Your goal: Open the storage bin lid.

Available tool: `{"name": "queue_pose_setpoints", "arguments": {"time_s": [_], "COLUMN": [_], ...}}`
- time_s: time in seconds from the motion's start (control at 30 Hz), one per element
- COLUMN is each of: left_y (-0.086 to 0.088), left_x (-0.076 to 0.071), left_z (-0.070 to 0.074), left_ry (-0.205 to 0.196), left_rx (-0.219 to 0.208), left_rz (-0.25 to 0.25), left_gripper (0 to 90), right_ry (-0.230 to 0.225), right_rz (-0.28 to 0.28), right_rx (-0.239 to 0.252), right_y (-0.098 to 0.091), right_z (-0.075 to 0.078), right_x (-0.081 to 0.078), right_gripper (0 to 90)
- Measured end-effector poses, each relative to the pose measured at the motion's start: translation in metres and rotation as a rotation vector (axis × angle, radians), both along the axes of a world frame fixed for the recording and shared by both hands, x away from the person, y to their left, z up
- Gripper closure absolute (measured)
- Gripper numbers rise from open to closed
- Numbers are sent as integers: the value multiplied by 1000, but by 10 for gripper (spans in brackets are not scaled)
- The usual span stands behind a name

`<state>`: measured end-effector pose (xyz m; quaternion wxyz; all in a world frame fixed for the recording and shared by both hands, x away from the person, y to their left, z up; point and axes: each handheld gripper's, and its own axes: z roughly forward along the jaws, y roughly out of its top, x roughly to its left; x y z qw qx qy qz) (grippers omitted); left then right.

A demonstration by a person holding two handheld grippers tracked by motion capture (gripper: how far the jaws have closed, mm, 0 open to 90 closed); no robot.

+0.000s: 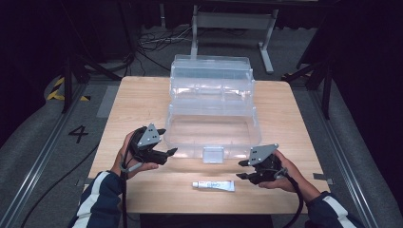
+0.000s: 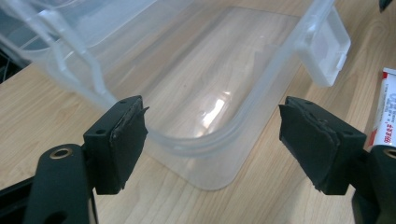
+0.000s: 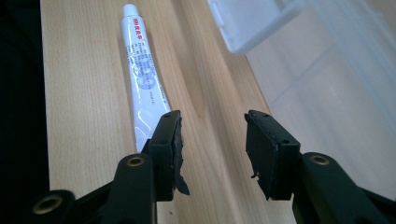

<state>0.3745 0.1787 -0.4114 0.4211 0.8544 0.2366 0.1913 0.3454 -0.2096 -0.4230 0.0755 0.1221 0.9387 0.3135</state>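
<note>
A clear plastic box [image 1: 190,148] stands in the middle of the wooden table with its lid tipped up at the back and nothing inside. A white tube [image 1: 214,185] lies flat in front of it near the table's front edge. My left gripper [image 1: 169,141] is open at the box's front left corner; in the left gripper view its jaws [image 2: 212,126] stand apart on either side of the corner rim [image 2: 224,137] without touching it. My right gripper [image 1: 240,169] is open just right of the tube. In the right gripper view the tube [image 3: 142,79] runs past the left jaw, outside the gap [image 3: 212,135].
The box's front latch [image 1: 213,155] hangs down at the middle of its front wall, just behind the tube. Bare wood [image 1: 142,102] lies to the left and right of the box. Cables and a metal stand [image 1: 233,21] lie on the floor beyond the table.
</note>
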Motion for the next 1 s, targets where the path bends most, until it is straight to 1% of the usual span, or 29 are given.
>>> {"name": "queue_pose_setpoints", "arguments": {"time_s": [0.03,0.13,0.2,0.23,0.27,0.3,0.33,0.4,0.43,0.47,0.53,0.57,0.6,0.63,0.7,0.77,0.8,0.87,0.9,0.93,1.0], "left_y": [2,9,13,15,15,19,21,24,24,25,28,31,31,33,40,43,45,47,48,49,49], "left_x": [-1,-4,-5,-5,-5,-6,-7,-9,-9,-10,-11,-12,-12,-12,-13,-14,-15,-15,-16,-15,-16], "left_z": [0,-3,-8,-11,-11,-18,-22,-28,-28,-31,-38,-44,-44,-47,-55,-60,-62,-65,-67,-69,-71], "left_ry": [2,31,48,57,57,81,90,105,105,117,127,151,151,158,191,207,217,229,243,246,258], "left_rx": [-8,-20,4,11,11,35,48,78,78,88,122,136,136,142,147,148,141,140,132,134,130], "left_rz": [6,30,36,44,44,49,55,58,58,55,59,62,62,66,67,74,77,76,74,70,68], "left_gripper": [232,225,220,218,218,216,215,215,216,216,214,214,212,212,212,211,212,215,216,214,213], "right_ry": [3,15,25,24,31,35,38,45,45,49,57,48,48,52,59,60,65,70,76,94,88], "right_rz": [10,23,41,51,55,70,73,91,91,99,114,130,130,136,161,191,192,209,214,208,219], "right_rx": [-7,-19,-33,-40,-41,-49,-55,-65,-65,-74,-79,-86,-86,-90,-108,-128,-134,-160,-169,-188,-194], "right_y": [3,11,18,20,23,26,29,34,34,37,42,47,47,50,59,68,72,79,82,85,90], "right_z": [-1,-5,-8,-9,-11,-12,-14,-16,-16,-17,-19,-19,-19,-20,-21,-22,-23,-25,-26,-27,-29], "right_x": [0,-1,-3,-3,-3,-3,-4,-5,-5,-5,-6,-6,-6,-7,-7,-6,-7,-6,-6,-8,-7], "right_gripper": [561,552,550,550,549,548,548,551,551,556,571,569,569,567,570,574,578,596,604,604,603]}}
